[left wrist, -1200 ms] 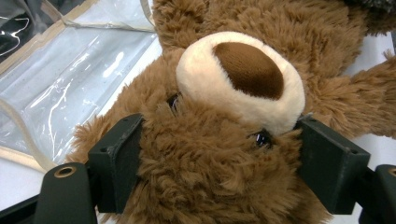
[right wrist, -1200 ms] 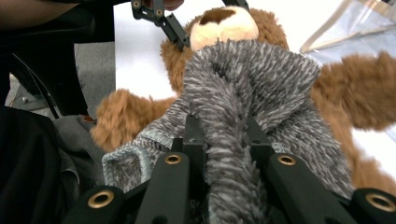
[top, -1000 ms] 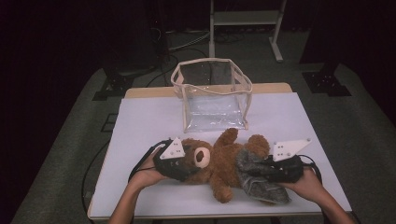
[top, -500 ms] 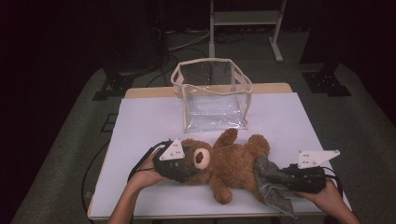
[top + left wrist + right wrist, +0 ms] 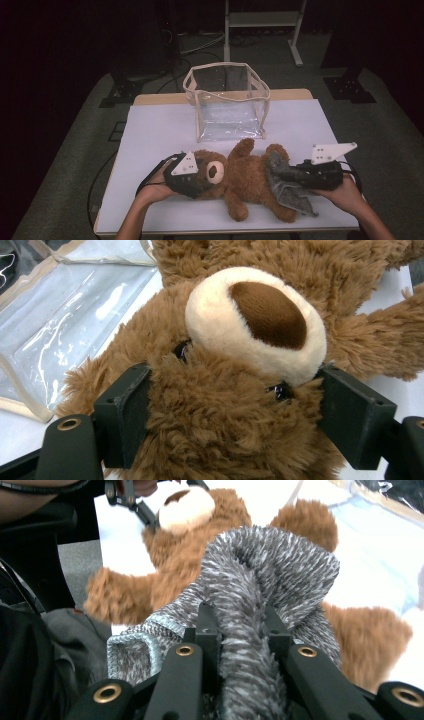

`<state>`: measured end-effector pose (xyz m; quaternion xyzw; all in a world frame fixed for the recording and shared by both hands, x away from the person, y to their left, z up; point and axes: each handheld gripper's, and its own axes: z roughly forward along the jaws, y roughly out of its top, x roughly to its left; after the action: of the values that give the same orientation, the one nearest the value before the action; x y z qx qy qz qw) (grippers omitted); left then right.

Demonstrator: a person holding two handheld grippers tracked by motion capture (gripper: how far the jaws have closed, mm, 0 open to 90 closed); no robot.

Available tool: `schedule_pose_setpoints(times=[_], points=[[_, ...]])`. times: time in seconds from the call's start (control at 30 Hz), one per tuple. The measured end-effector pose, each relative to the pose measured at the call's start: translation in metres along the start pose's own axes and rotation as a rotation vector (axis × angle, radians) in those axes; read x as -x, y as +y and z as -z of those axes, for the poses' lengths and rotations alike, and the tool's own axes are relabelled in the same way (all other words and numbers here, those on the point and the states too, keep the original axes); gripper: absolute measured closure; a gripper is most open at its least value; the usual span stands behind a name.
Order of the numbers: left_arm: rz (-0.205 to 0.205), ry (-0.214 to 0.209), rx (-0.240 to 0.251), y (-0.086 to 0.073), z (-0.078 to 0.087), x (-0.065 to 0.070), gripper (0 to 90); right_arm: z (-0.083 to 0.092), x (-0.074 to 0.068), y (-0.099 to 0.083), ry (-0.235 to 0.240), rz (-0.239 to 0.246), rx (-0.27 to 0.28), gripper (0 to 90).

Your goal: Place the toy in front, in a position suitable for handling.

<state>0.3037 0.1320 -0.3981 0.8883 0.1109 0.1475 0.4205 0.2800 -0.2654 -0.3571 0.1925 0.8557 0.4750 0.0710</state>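
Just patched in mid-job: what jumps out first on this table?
A brown teddy bear lies on its back at the table's near edge, its head clamped by the left gripper. The right gripper pinches a grey knitted cloth at the bear's legs. Behind stands a clear, open-topped bag.

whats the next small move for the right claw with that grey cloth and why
Probably keep drawing the cloth away from the bear, out toward the table's right edge. The right claw is shut on a bunched fold of it, yet part of it lies against the bear's legs. The left claw pins the head, so the bear should stay put.
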Motion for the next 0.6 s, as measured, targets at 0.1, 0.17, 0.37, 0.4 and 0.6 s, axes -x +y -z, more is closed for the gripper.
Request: schedule_pose_setpoints(times=[0.1, 0.17, 0.37, 0.4, 0.6], points=[[-0.017, -0.004, -0.008, 0.000, 0.000, 0.001, 21.5, -0.014, 0.006, 0.016, 0.010, 0.018, -0.001, 75.5], [-0.020, -0.004, -0.009, 0.000, 0.001, 0.001, 21.5, -0.018, 0.008, 0.019, 0.013, 0.020, -0.002, 75.5], [-0.027, -0.006, -0.014, -0.001, 0.001, 0.002, 21.5, -0.040, 0.019, 0.024, 0.025, 0.017, -0.022, 75.5], [-0.025, -0.006, -0.011, -0.001, 0.001, 0.002, 21.5, -0.041, 0.020, 0.022, 0.025, 0.010, -0.022, 75.5], [-0.022, -0.005, -0.006, 0.000, 0.000, 0.002, 21.5, -0.037, 0.025, 0.006, 0.025, -0.041, 0.005, 75.5]])
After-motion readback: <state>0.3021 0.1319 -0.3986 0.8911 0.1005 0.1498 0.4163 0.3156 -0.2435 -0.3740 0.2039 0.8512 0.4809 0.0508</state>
